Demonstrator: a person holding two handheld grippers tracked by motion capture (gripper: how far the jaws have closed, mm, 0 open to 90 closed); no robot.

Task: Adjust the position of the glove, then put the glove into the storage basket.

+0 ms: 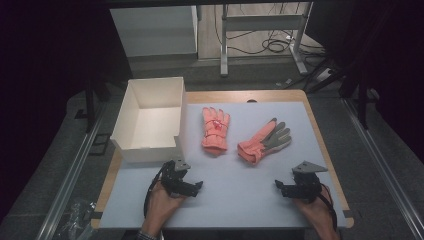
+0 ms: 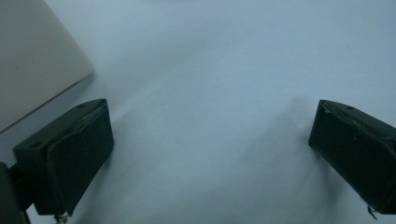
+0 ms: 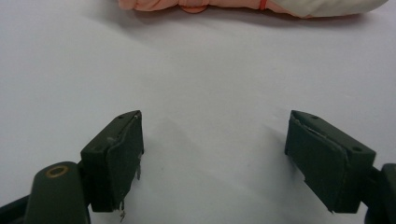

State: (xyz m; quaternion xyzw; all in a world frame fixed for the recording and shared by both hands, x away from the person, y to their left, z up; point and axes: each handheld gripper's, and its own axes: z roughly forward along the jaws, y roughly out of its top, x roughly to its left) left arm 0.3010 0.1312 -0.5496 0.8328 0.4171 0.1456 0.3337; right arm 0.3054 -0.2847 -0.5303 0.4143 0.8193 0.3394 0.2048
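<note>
Two hands at the near table edge, each on a gripper. Left gripper (image 1: 196, 185) has jaws spread wide, nothing between them, hovering low over the pale mat (image 1: 240, 195). Right gripper (image 1: 278, 185) likewise: jaws apart, empty, pointing inward.

Nearest work item is the right-hand glove (image 1: 260, 141), pink with a grey palm side, lying flat mid-mat, well ahead of the right gripper; its edge shows at the top of the right gripper view (image 3: 252, 5). Looks soft, padded, light, floppy, so it will likely sag when lifted; not fragile, fabric should grip fine. Best pinch is probably the thick pink cuff, which faces the person. Long axis runs diagonal: cuff near-left, fingers far-right.

Second glove (image 1: 215, 129) lies just left of it, apart, back side up, long axis almost straight away from the person, fingers at the far end, cuff near.

Open white box (image 1: 150, 120) sits left of both gloves, at the mat's far-left corner; its corner shows in the left gripper view (image 2: 32, 60).
</note>
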